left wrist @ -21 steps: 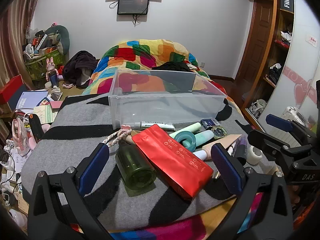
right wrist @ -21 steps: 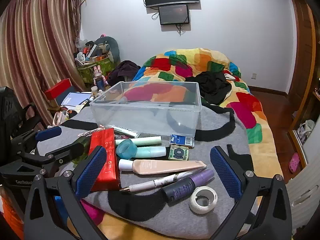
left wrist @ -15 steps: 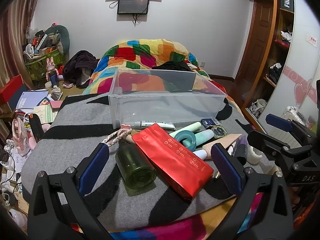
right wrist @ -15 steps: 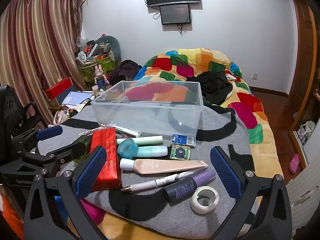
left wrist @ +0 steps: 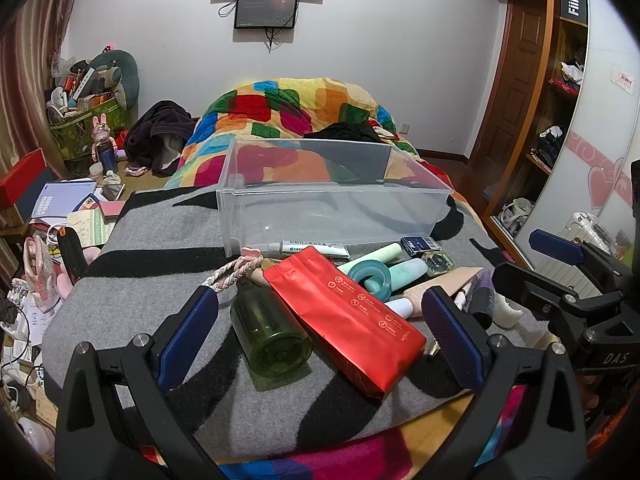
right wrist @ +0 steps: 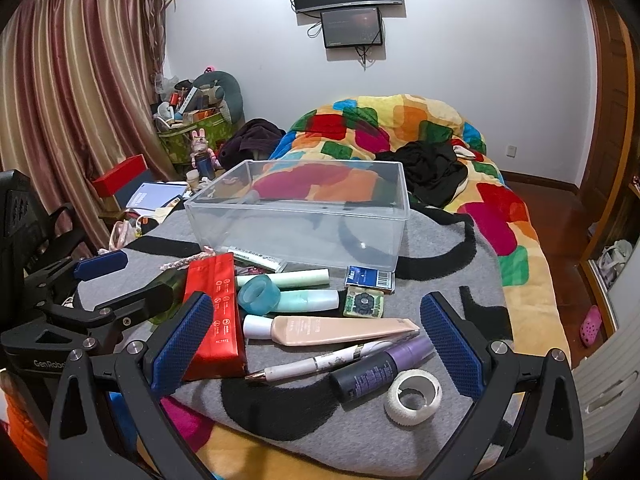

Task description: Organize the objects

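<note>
Hovering over clutter at the bed's foot edge, both grippers spread apart and empty.

Lining up left gripper (left wrist: 320,320) over red pouch (left wrist: 344,316) and green bottle (left wrist: 270,336), right gripper (right wrist: 316,334) over beige tube (right wrist: 340,330), pen (right wrist: 312,364) and tape roll (right wrist: 414,398); clear bin (right wrist: 304,216) waiting just behind. Probably best: taking one item at a time, closing across the narrow side, lifting clear of the bin rim before letting go.

Red pouch (left wrist: 346,316), dk green bottle (left wrist: 268,336), teal tape ring (right wrist: 259,294), peach tube (right wrist: 340,330), purple/black bottle (right wrist: 380,368); grey/black blanket (left wrist: 160,240), multicolour patchwork quilt (right wrist: 400,124).
</note>
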Motion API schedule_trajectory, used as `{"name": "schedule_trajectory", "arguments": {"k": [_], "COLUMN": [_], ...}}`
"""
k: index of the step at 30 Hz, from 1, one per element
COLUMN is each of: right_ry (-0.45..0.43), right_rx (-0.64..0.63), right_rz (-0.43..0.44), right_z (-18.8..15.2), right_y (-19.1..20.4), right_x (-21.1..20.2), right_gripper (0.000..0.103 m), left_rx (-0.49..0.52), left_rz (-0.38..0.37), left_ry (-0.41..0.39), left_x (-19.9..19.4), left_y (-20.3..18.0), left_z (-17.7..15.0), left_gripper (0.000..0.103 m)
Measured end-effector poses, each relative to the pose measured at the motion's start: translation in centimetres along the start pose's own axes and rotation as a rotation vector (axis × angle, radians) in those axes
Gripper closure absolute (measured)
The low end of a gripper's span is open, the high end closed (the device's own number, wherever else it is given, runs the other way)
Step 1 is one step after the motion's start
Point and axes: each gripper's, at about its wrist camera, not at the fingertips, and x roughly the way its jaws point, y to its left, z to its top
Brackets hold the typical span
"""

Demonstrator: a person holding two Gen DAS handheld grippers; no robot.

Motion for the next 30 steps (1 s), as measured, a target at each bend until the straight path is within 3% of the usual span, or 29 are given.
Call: {"name": "schedule_trajectory", "arguments": {"k": [30], "right_ry": [0.005], "right_rx": [0.001], "right_rz": [0.006], "right_z": [-0.34], "right_y": [0.2], "right_x": [0.11], "right_gripper": [0.0], "left_rx": [-0.006], "left_rz": [-0.006], "left_ry": [0.005], "left_x": [0.18], "left_y": [0.14], "left_z": [-0.81], "left_gripper": [0.0]}}
